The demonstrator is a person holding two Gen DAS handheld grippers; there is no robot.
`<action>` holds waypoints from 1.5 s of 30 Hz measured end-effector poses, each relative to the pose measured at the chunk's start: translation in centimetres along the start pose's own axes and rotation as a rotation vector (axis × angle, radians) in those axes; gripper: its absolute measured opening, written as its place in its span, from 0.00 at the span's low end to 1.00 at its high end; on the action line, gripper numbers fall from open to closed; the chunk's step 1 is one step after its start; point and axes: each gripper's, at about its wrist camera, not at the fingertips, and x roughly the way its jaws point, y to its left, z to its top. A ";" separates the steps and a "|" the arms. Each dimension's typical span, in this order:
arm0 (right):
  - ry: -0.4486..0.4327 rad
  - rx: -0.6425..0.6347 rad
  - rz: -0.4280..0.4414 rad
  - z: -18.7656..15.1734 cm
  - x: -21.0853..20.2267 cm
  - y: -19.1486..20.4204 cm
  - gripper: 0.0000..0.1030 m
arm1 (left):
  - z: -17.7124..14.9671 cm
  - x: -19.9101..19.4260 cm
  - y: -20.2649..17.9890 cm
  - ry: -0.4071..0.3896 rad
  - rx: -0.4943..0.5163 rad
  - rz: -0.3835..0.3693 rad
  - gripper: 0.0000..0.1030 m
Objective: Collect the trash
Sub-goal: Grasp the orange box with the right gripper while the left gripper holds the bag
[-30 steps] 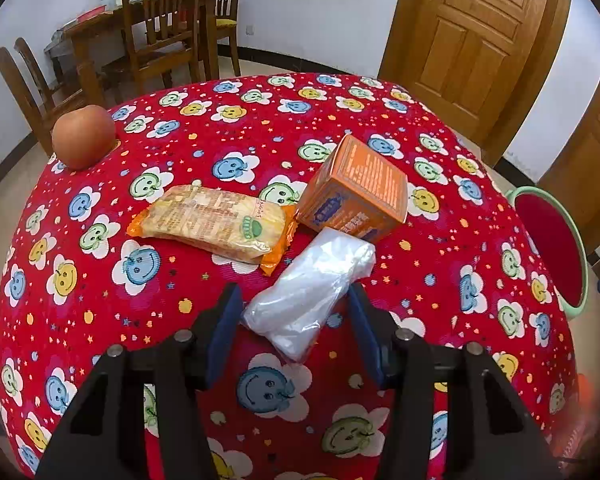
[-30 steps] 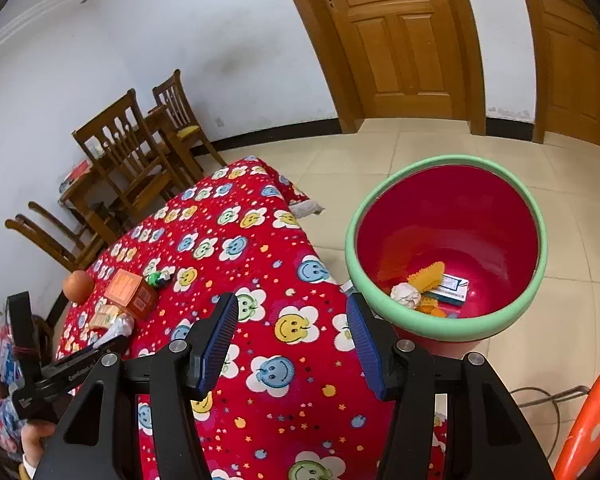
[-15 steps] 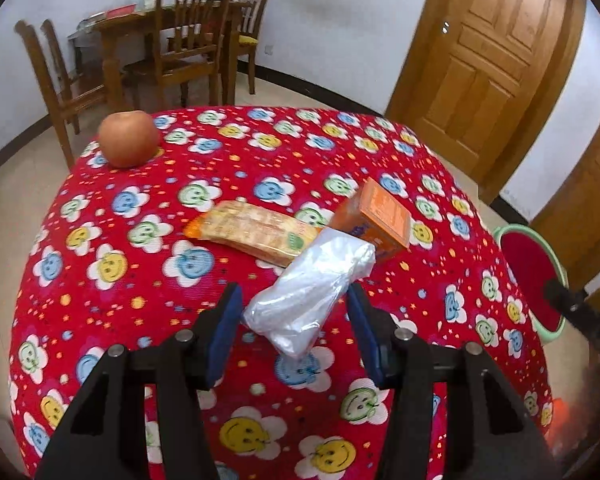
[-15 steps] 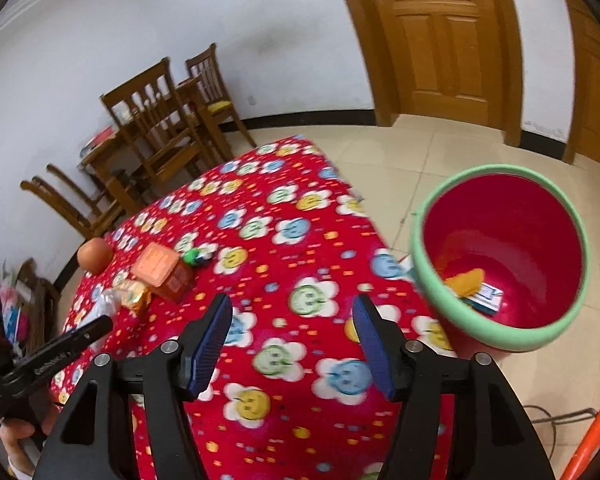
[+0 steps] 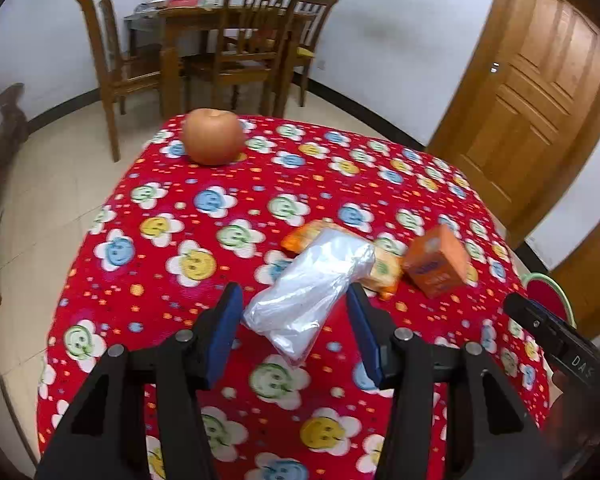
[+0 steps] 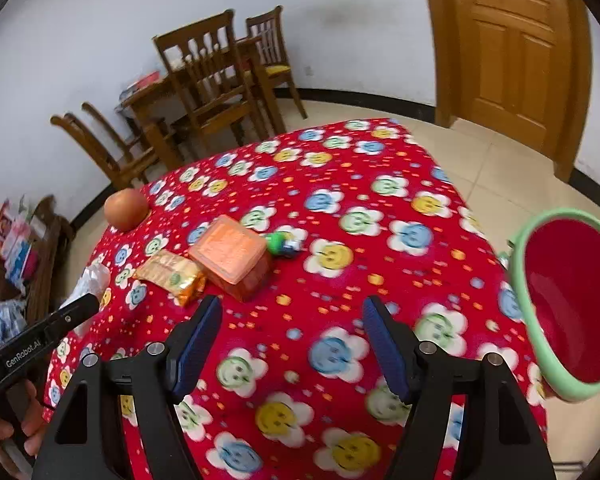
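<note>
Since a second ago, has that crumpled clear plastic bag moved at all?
Yes. The clear plastic bag, between the left gripper's jaws, now overlaps the yellow snack packet; earlier it lay nearer than the packet.

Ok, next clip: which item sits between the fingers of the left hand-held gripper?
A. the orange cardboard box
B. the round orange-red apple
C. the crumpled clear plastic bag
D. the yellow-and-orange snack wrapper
C: in the left wrist view the crumpled clear plastic bag lies between the blue pads of the left hand-held gripper, while the other items rest on the red smiley-flower tablecloth beyond it.
</note>
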 end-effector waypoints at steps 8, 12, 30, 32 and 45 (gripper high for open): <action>0.025 -0.026 0.004 1.1 3.2 2.5 0.78 | 0.6 0.5 1.7 -0.015 -0.033 0.052 0.52; 0.038 -0.008 -0.023 1.7 5.1 2.7 0.78 | 0.6 0.8 2.0 -0.019 -0.034 0.065 0.52; 0.047 -0.001 0.021 1.4 6.3 2.7 0.41 | 0.7 1.2 2.0 -0.018 -0.031 0.061 0.52; 0.039 -0.004 0.024 1.3 5.9 2.6 0.34 | 0.7 1.2 1.9 -0.019 -0.029 0.060 0.52; 0.013 0.088 0.037 1.3 3.3 0.9 0.49 | 0.5 1.0 1.0 -0.022 -0.019 0.043 0.52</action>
